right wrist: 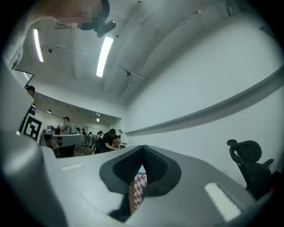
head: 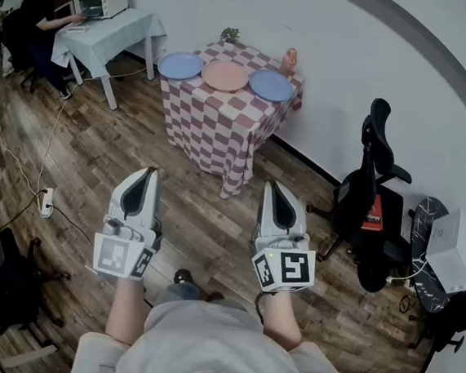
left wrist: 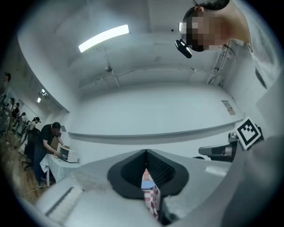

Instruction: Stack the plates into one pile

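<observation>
Three plates lie in a row on a small table with a red-and-white checked cloth (head: 214, 122), far ahead of me: a blue plate (head: 181, 65) on the left, an orange plate (head: 225, 76) in the middle, a second blue plate (head: 271, 84) on the right. My left gripper (head: 147, 173) and right gripper (head: 273, 187) are held side by side over the wooden floor, well short of the table. Both are shut with nothing between the jaws. A sliver of the checked cloth (left wrist: 151, 195) shows past the left jaws, and the cloth (right wrist: 138, 188) past the right jaws too.
A small plant (head: 229, 35) and a pink figure (head: 289, 61) stand at the table's back edge. A black office chair (head: 374, 195) stands at the right wall. A person (head: 38, 15) works at a light blue table (head: 108, 34) at far left. Cables (head: 37, 179) run across the floor.
</observation>
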Demonstrator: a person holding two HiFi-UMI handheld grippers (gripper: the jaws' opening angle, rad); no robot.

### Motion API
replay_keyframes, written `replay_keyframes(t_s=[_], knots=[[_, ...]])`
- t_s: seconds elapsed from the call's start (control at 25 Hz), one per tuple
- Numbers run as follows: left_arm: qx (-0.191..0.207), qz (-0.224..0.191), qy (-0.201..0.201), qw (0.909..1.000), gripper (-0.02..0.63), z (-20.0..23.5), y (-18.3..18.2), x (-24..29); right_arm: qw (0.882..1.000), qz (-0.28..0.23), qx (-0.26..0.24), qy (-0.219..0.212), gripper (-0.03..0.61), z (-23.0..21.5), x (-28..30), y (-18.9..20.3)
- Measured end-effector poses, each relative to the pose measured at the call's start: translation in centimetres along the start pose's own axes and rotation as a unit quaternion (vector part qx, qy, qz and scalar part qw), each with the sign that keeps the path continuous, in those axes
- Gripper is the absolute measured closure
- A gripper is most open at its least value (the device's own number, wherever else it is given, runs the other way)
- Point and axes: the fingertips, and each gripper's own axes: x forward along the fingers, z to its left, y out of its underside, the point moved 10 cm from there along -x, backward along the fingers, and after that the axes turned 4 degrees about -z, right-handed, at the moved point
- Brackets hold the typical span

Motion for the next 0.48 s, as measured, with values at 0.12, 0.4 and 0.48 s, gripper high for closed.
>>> replay_keyframes(t_s=[0.12, 0.4, 0.48], knots=[[0.000, -0.001, 0.001, 1.0000, 0.611, 0.1, 0.0, 0.2, 1.000, 0.001, 0.000, 0.000, 0.577, 0.1, 0.2, 0.1], [0.003, -0.003, 0.000, 1.0000, 0.611, 1.1, 0.1, 0.9, 1.000, -0.002, -0.001, -0.002, 0.577, 0.3, 1.6, 0.3], [0.005, -0.003, 0.000, 1.0000, 0.611, 1.5, 0.1, 1.1, 1.000, -0.004, -0.002, -0.005, 0.577, 0.4, 2.1, 0.4]])
